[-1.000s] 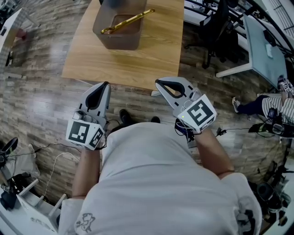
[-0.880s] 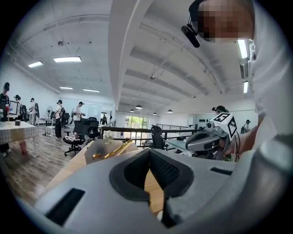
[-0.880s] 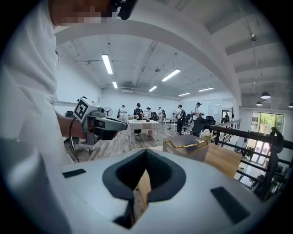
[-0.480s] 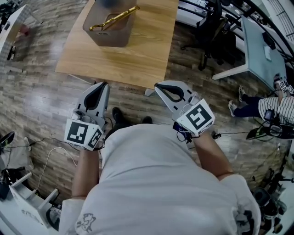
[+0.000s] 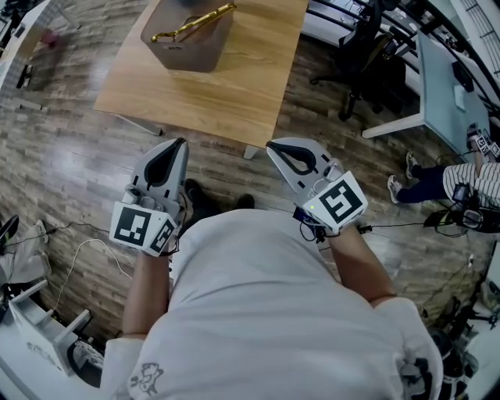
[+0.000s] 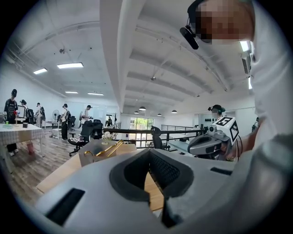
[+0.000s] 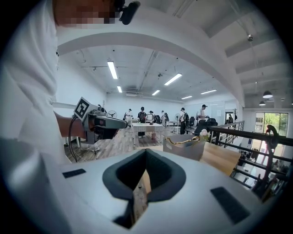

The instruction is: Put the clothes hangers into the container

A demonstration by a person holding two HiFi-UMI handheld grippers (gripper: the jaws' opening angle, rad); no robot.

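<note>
Wood-plank floor (image 5: 70, 156) spread beneath a pale wooden worktop (image 5: 234, 94) at the far side. A grey-brown container (image 5: 191, 51) stood on it, and a gold clothes hanger (image 5: 194, 23) lay inside, one end poking over the rim. Both claws were held in front of the person's chest, well short of the worktop. The left claw (image 5: 176, 145) had its jaws pressed together on nothing. The right claw (image 5: 273, 145) was likewise closed and empty.

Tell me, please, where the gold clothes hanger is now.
In the head view it is at the top left: the gold clothes hanger lies across the open top of the brown container on the wooden table.
</note>
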